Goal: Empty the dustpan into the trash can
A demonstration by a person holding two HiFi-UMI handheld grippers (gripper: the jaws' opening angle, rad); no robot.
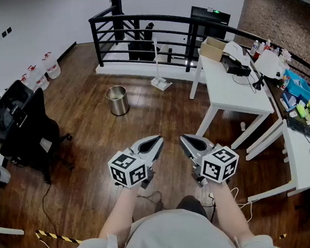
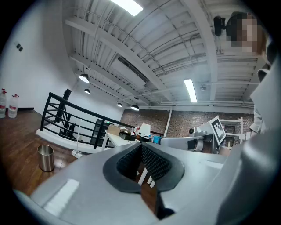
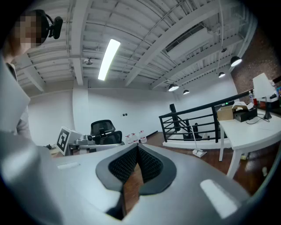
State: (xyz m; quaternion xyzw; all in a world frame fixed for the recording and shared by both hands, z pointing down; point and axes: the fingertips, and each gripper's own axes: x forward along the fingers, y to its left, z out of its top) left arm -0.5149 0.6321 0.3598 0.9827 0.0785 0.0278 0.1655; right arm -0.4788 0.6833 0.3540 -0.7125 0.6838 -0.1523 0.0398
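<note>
A small metal trash can [image 1: 118, 100] stands on the wooden floor, well ahead of me and a little left. It also shows as the trash can [image 2: 45, 157] low at the left of the left gripper view. A white long-handled dustpan [image 1: 160, 82] stands upright by the black railing, beyond the can. It is the dustpan [image 2: 76, 153] and the dustpan [image 3: 198, 152] in the gripper views. My left gripper [image 1: 158, 141] and right gripper [image 1: 183, 138] hang side by side in front of my body, far from both. Each one's jaws meet at the tips with nothing between them.
A black office chair [image 1: 24, 122] stands at the left. White tables [image 1: 234, 91] with boxes and clutter run along the right. The black railing [image 1: 151, 34] closes off the far side. Plastic bottles [image 1: 40, 73] line the left wall. Cables lie on the floor near my feet.
</note>
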